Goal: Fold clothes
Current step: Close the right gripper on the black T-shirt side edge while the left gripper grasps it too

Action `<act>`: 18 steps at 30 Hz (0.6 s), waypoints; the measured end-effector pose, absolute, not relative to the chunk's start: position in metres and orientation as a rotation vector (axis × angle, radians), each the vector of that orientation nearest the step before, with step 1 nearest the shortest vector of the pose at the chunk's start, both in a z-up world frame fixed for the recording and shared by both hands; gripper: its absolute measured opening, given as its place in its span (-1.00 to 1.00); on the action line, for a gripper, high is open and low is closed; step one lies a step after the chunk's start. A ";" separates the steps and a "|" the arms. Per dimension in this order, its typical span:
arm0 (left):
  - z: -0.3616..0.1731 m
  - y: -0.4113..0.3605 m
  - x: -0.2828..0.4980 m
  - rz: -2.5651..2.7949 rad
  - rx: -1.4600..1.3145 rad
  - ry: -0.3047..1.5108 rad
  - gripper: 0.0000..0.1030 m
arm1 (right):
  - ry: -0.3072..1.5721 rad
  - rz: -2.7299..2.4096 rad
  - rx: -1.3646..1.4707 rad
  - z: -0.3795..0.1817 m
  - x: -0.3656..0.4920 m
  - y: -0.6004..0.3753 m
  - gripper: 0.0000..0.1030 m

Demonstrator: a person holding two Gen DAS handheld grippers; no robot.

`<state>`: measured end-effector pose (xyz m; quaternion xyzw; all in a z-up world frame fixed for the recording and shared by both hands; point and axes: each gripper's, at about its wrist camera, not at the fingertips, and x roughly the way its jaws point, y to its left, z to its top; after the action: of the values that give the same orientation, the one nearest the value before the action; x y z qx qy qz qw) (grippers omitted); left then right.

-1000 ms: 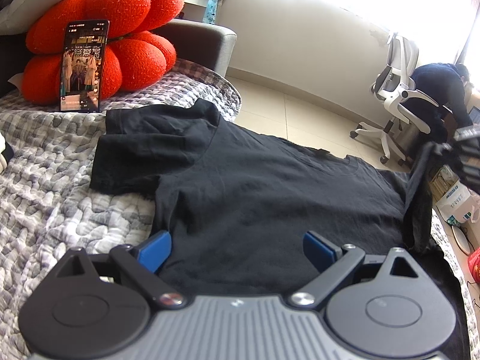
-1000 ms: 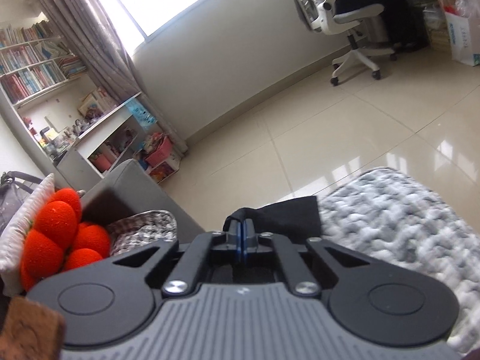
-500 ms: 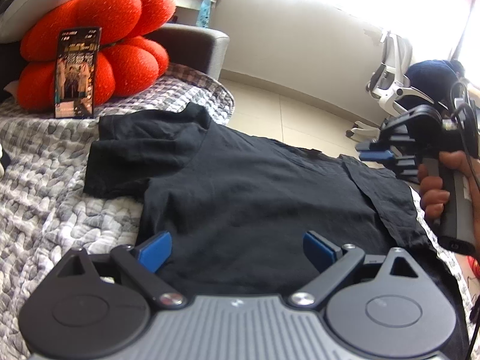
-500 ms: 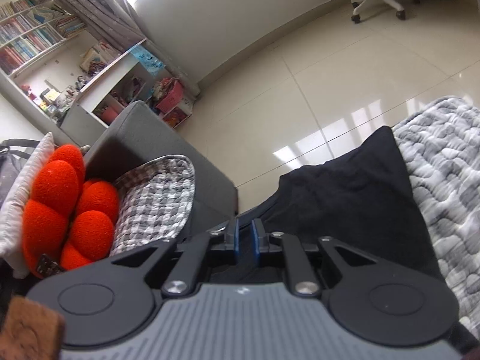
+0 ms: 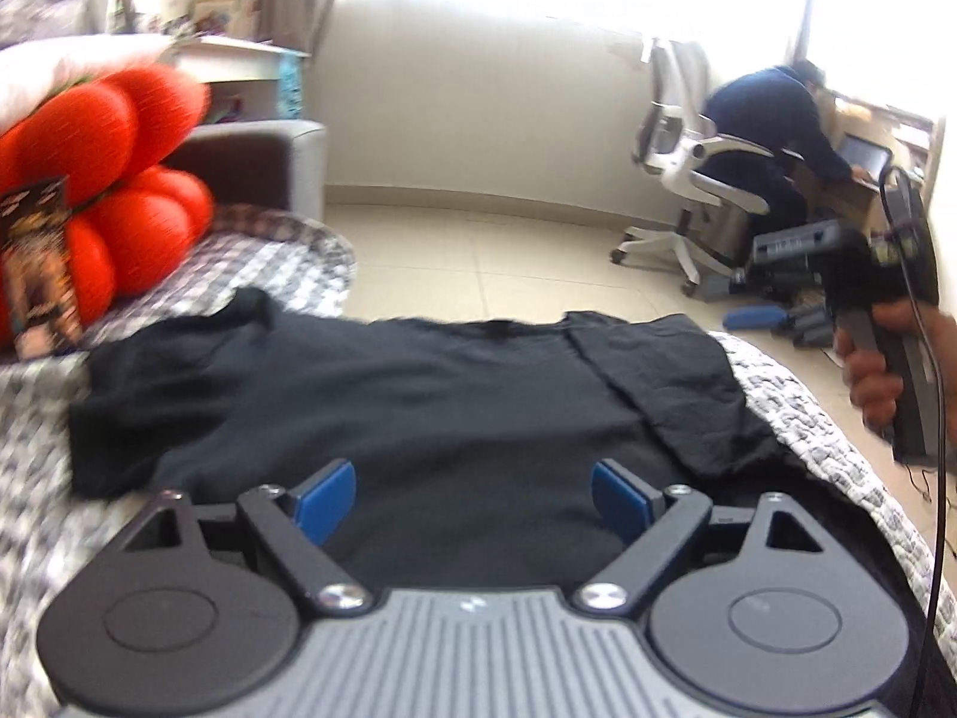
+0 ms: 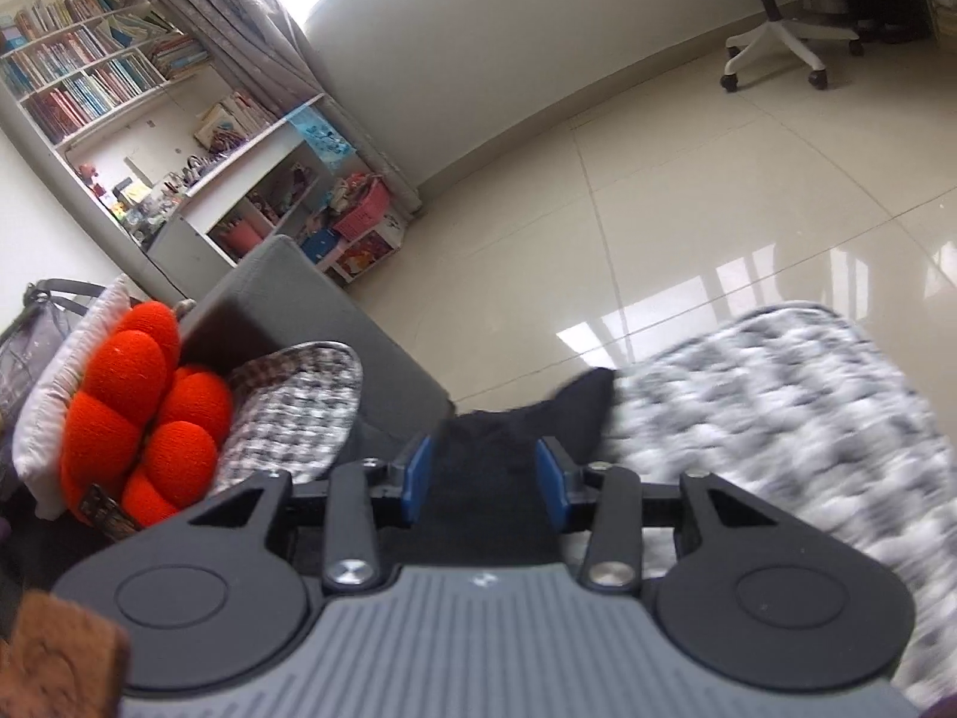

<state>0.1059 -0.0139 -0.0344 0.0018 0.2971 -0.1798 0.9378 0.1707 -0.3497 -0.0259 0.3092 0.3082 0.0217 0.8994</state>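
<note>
A: Where is the shirt (image 5: pixel 430 413) lying?

B: The black shirt is lying flat on the grey-and-white blanket (image 5: pixel 795 395) over the bed, collar toward the far edge. The sleeve on the right side is lying folded in over the body; the other sleeve is spreading out toward the red cushion (image 5: pixel 113 179).

A: And the left gripper (image 5: pixel 472 499)?

B: It is hovering over the near part of the shirt with its blue pads (image 5: pixel 326 499) standing wide apart, nothing pinched between them. The jaws have just been closing a little.

A: The right gripper (image 6: pixel 484 475)?

B: Its jaws have just been opening, and they are standing partly apart now. Black cloth is showing between the pads (image 6: pixel 417 475), but they are not pressing on it, as far as the blur allows. From the left wrist view, a hand (image 5: pixel 879 377) is holding that gripper off the bed's right edge.

A: Anything farther out?

B: A phone (image 5: pixel 39 263) is leaning against the cushion, and a person is sitting hunched in a white office chair (image 5: pixel 688 167) by the window.
</note>
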 end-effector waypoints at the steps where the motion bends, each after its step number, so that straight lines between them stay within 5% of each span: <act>1: -0.033 -0.022 0.112 -0.378 0.012 0.609 0.66 | 0.644 0.047 0.639 -0.032 0.170 -0.355 -0.17; 18: -0.081 -0.115 0.235 -0.521 -0.217 0.683 -0.12 | 0.534 0.144 0.673 -0.077 0.193 -0.382 -0.24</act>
<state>0.2353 -0.1145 -0.0807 -0.1052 0.3304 -0.2521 0.9035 0.1931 -0.3816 -0.0766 0.3260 0.2587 0.0696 0.9066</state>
